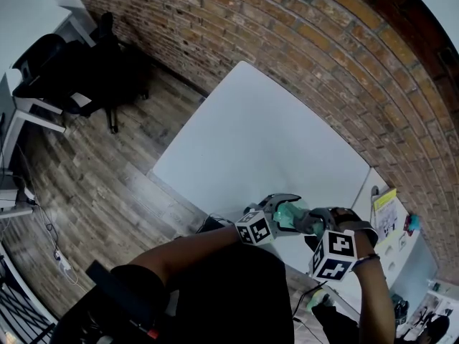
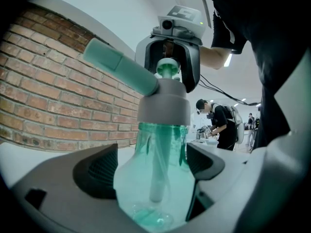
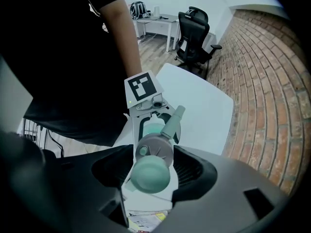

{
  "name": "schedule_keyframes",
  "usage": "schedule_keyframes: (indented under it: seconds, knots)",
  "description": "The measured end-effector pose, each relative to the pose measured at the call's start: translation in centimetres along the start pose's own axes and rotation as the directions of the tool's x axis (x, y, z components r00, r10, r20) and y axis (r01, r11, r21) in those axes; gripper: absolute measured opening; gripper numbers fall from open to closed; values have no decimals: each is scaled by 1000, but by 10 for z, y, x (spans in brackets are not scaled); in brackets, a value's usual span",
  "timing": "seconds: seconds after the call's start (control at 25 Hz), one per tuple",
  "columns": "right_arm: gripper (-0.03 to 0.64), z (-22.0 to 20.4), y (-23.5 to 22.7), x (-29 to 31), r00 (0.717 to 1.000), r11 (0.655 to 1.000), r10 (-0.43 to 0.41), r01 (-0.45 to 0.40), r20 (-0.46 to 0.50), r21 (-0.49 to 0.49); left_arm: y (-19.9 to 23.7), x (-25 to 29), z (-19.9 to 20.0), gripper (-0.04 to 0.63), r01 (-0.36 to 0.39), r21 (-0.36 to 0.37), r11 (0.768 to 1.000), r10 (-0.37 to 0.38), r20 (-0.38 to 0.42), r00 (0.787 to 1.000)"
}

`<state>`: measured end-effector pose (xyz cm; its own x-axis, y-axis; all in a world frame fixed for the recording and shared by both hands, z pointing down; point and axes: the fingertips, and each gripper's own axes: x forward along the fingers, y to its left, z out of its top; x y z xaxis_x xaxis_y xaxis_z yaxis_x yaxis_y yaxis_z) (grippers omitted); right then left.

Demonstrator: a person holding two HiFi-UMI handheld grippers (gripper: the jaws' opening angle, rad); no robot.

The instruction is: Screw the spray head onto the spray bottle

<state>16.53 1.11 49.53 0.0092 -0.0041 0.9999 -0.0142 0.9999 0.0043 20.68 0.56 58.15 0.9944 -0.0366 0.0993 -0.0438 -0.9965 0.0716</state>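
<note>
left gripper (image 2: pixel 151 169) clamped on bottle (image 2: pixel 160 140), looks light and squashy; right gripper (image 3: pixel 153 166) pinching spray head (image 3: pixel 158 147) at its stiff collar, likely best purchase.

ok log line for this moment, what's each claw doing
left claw: shut on spray bottle | right claw: shut on spray head | head sits on bottle neck

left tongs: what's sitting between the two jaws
The green spray bottle, clamped at its body, grey spray head on its neck. The left gripper view shows it.
</note>
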Motion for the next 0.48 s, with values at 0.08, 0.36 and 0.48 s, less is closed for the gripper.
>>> schedule_keyframes:
  seconds: [0.08,0.36,0.48]
  knots:
    - [259,-2,-1,2,1000,1000,-4,4,-17,-8,0,0,1,423,-2,-1,1000,2,2,1000]
    - [259,-7,-1,9,1000,999,-6,5,-22,-41,1,2,0,423,-3,1,1000,3,4,1000]
    - [259,-7,0,11,1000,1000,0,0,-2,-3,0,2,1,423,-8,-3,1000,8,1,1000]
